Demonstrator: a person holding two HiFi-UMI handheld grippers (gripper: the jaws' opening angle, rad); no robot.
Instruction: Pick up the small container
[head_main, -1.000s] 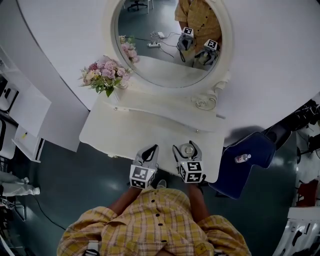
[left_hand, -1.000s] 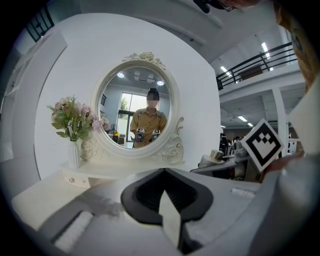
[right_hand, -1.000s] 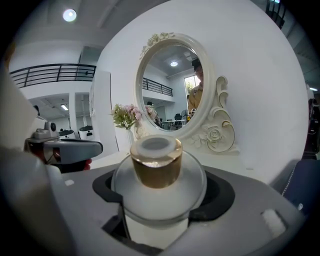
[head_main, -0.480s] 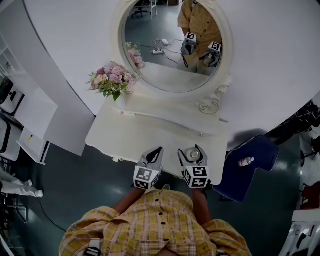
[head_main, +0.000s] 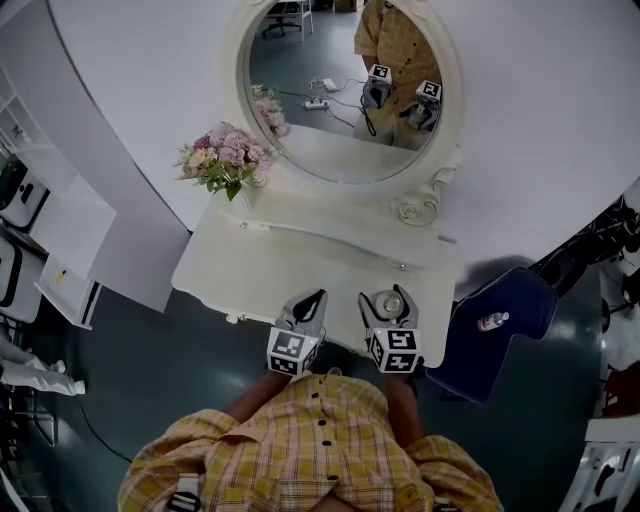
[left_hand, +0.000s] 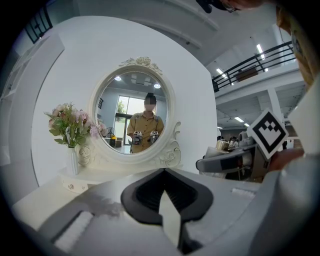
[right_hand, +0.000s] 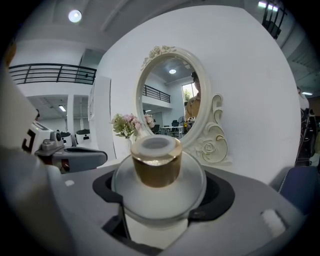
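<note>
before us stands the white dressing table (head_main: 260, 270) with its oval white-framed mirror (head_main: 330, 110). on the table's back left corner is a bunch of pink flowers in a white vase (head_main: 222, 160). we hold both claws side by side over the table's near edge.

the left gripper (head_main: 312, 300) has its jaws pressed together with nothing between them, and it hangs idle just beside its partner. the right gripper (head_main: 387, 297) is pinching the small round frosted-glass container with a gold cap (right_hand: 157, 172).

we judge the grasp to be made, so the step in hand is the pick-up itself. we cannot tell whether the base has left the tabletop. the next move calls for a straight lift, with the grip kept firm and the container level, since smooth rounded glass could slip.

the container sits upright in the dark hollow between the 2 jaws. its wide body touches both sides, and its cap stands above them.
</note>
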